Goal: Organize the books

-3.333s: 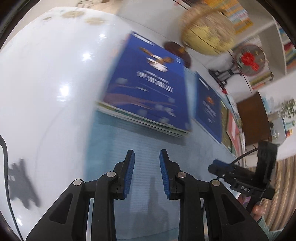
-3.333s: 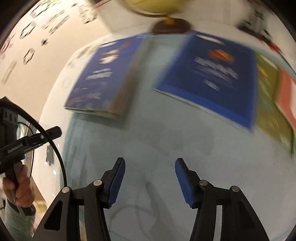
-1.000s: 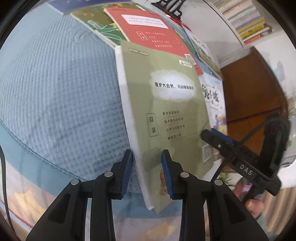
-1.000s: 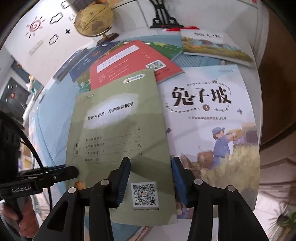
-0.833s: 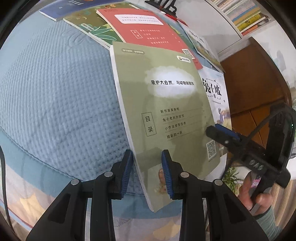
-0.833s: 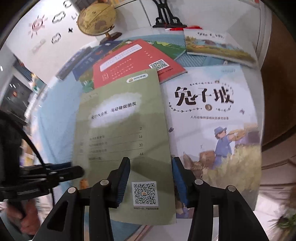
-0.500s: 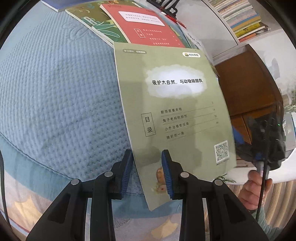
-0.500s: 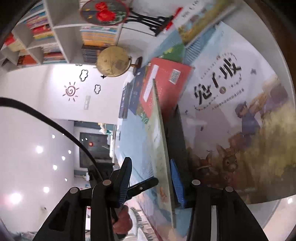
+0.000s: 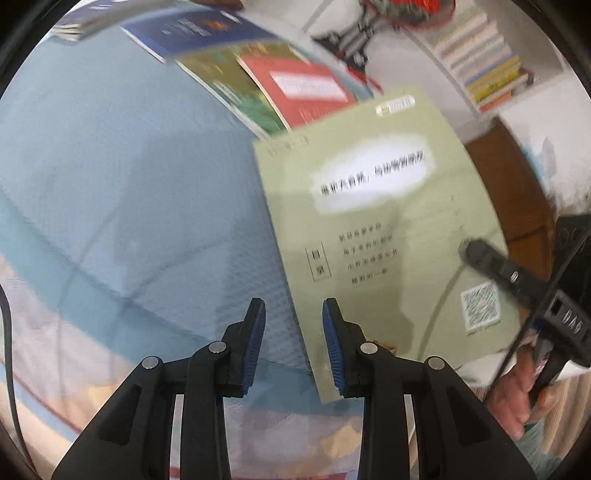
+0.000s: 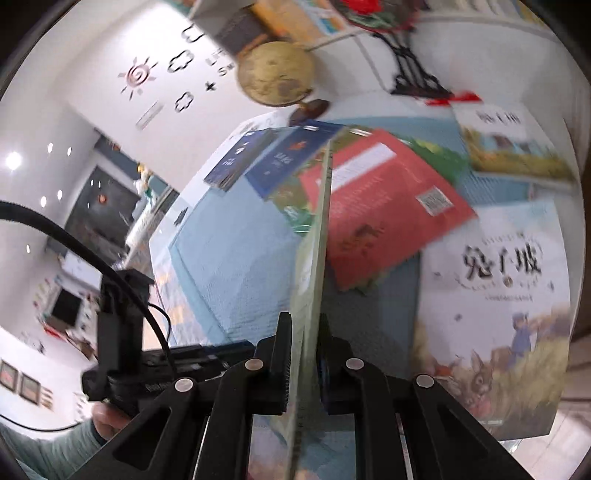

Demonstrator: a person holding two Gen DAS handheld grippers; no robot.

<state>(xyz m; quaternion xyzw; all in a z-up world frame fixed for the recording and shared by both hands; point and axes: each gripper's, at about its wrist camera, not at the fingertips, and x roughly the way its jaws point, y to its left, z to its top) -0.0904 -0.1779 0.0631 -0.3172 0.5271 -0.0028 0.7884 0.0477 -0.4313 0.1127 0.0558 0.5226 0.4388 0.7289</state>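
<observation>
A pale green book with a white cloud title patch is raised at a tilt above the blue cloth. My right gripper is shut on its near edge, so in the right wrist view the green book appears edge-on. In the left wrist view, one right-gripper finger lies across the cover near the QR code. My left gripper stands open over the cloth. The book's left edge runs just behind its right finger, and the pads do not press on it.
A red book lies on a green picture book, with dark blue books beyond. A white rabbit picture book lies at the right. A globe, a bookshelf and a brown cabinet border the table.
My right gripper has closed on the green book and raised it off the other books. My left gripper has drawn back to the left, leaving the book's edge by its right finger.
</observation>
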